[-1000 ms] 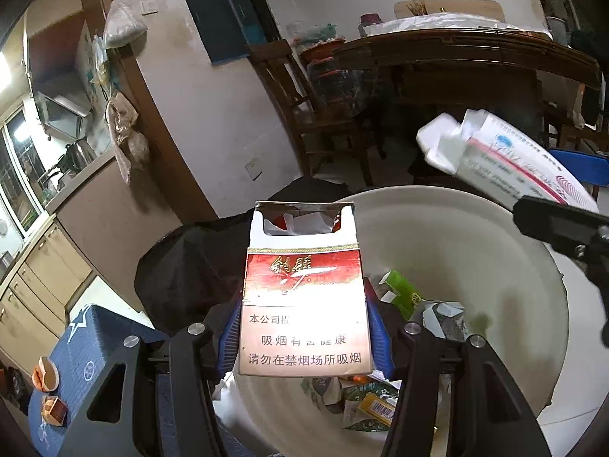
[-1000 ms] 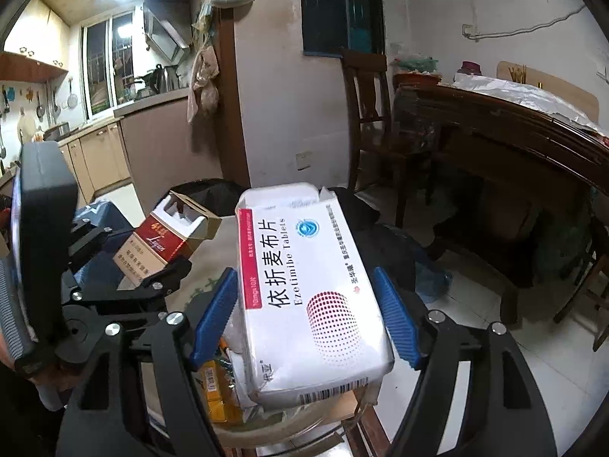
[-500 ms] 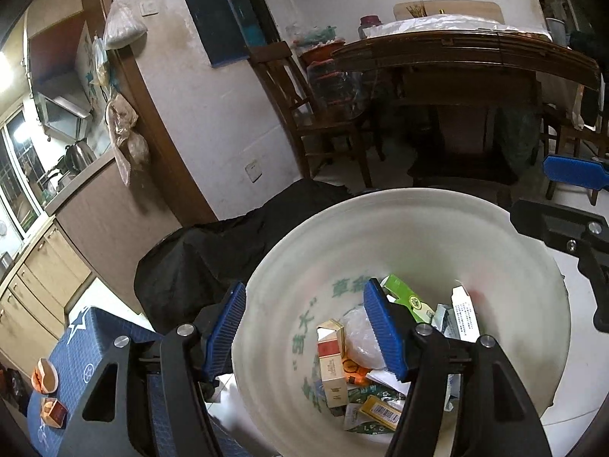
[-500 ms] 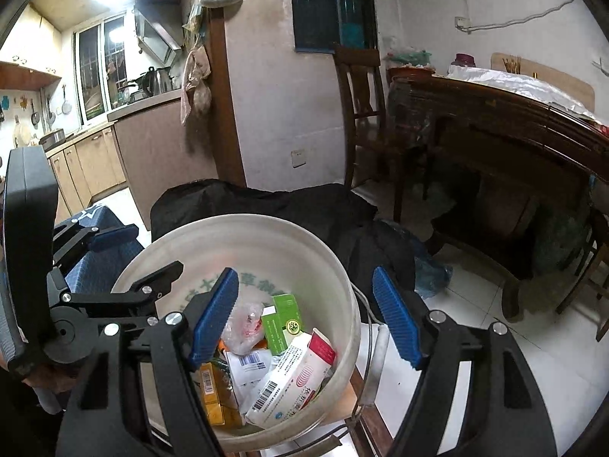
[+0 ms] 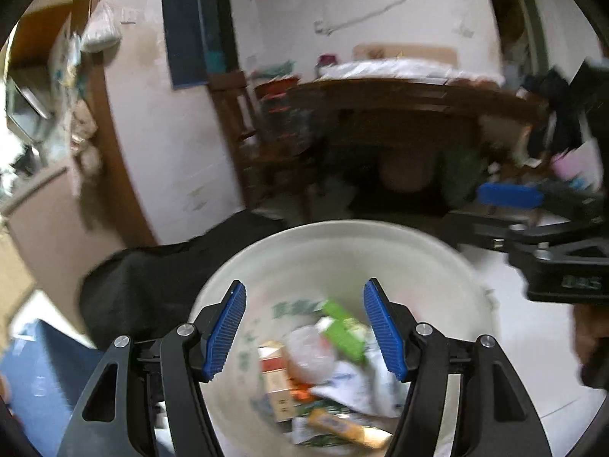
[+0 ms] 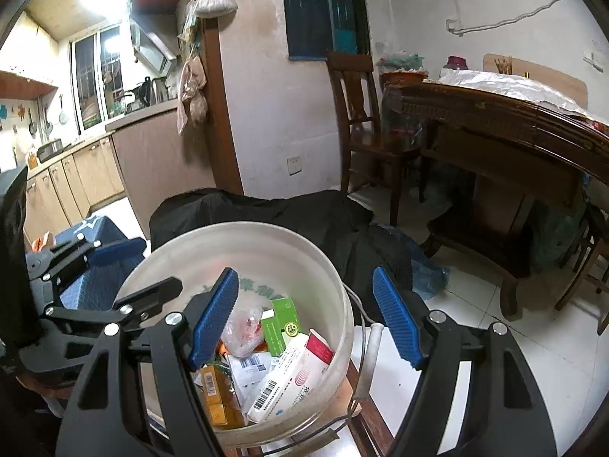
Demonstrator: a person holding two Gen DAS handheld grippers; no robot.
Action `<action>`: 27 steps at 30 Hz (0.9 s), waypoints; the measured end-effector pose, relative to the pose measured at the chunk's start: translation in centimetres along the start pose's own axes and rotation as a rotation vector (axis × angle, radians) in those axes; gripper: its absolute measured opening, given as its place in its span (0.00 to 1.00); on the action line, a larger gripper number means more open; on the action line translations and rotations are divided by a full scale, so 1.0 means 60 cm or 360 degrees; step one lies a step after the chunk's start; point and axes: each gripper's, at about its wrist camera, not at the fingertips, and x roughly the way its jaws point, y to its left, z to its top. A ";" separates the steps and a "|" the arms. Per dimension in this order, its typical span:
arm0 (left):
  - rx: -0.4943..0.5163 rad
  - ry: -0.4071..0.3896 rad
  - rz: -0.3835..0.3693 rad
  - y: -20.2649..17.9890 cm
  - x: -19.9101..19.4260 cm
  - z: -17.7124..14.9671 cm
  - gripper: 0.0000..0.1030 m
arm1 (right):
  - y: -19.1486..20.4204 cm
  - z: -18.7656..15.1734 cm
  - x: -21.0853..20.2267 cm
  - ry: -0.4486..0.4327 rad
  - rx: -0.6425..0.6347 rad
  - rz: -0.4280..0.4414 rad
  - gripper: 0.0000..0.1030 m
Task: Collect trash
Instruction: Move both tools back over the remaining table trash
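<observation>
A white plastic bucket (image 5: 342,228) (image 6: 243,228) stands below both grippers and holds several pieces of trash. In it lie a red and white cigarette pack (image 5: 276,377), a green box (image 5: 342,333) (image 6: 281,323) and a white medicine box (image 6: 293,373) leaning on the wall. My left gripper (image 5: 304,293) hangs open over the bucket's near rim with nothing between its blue pads. My right gripper (image 6: 304,278) is open and empty above the bucket too. Each shows in the other's view: the left gripper (image 6: 133,270) at the left, the right gripper (image 5: 483,211) at the right.
A black cloth (image 6: 266,213) lies heaped behind the bucket, and a blue box (image 6: 99,236) sits to its left. A wooden chair (image 6: 357,114) and a dark wooden table (image 6: 495,122) stand on the tiled floor (image 6: 475,304). Kitchen cabinets (image 6: 76,182) run along the left.
A second ago the left gripper held the cigarette pack and the right held the white medicine box. Both now lie in the bucket. The left gripper has since swung, blurring its view.
</observation>
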 end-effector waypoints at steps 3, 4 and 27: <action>-0.0076 -0.0065 -0.0148 0.017 -0.019 -0.007 0.64 | -0.002 -0.002 -0.004 -0.0013 0.0023 0.0001 0.68; -0.0091 -0.0077 -0.0173 0.020 -0.023 -0.009 0.64 | -0.003 -0.002 -0.005 -0.0014 0.0029 0.0006 0.68; -0.0868 0.0011 0.0718 0.395 -0.359 -0.265 0.64 | 0.384 -0.001 0.055 0.0055 -0.0335 0.0785 0.93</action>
